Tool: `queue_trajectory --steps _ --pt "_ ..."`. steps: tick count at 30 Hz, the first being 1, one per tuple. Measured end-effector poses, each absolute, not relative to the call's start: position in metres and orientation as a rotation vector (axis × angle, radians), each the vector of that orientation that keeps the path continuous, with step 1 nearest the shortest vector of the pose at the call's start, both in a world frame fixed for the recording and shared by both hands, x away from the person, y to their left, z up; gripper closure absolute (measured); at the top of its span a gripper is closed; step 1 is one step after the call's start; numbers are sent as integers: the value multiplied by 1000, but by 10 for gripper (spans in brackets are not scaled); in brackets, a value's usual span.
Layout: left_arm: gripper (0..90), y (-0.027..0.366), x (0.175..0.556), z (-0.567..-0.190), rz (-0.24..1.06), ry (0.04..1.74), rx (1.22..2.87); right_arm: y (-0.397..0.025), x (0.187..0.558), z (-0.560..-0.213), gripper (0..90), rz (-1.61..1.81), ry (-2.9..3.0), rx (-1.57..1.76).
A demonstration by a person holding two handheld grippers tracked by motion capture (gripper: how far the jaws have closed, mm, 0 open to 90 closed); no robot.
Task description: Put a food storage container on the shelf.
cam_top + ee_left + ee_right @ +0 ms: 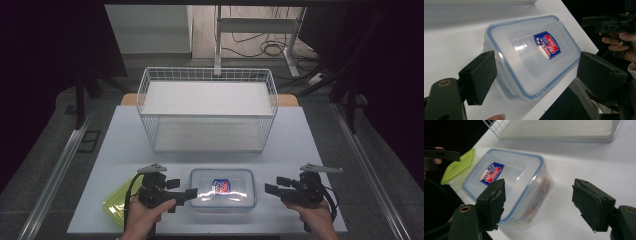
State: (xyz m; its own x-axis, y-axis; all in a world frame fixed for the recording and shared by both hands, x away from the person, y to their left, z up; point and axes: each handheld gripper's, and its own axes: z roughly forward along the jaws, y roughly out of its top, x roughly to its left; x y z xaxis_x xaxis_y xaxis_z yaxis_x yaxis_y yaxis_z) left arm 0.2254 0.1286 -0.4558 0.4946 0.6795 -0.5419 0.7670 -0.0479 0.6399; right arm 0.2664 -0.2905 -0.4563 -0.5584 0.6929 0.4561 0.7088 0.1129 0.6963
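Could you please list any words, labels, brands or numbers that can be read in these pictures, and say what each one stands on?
Blue, red and white sticker on the lid of the clear container: print is there, but too blurred to read.
Red and blue label on the container's side wall: too blurred to read.
Green-lidded container, wire basket and both grippers: no text visible.
No text in these pictures can be read.
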Motion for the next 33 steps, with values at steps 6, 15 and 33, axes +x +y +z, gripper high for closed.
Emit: queue_trajectory --steps 6,15,33 --pt "138 126 237 -461 -173 1263 1744 -285 272 -462 242 -1450 -2295 -1437" --pt "127 124 250 -476 -263 1307 1724 -276 280 -468 234 -1420 -2283 -1402" --pt "114 117 262 -499 -342 1323 1769 -275 283 -476 230 -1385 -2265 -1398"
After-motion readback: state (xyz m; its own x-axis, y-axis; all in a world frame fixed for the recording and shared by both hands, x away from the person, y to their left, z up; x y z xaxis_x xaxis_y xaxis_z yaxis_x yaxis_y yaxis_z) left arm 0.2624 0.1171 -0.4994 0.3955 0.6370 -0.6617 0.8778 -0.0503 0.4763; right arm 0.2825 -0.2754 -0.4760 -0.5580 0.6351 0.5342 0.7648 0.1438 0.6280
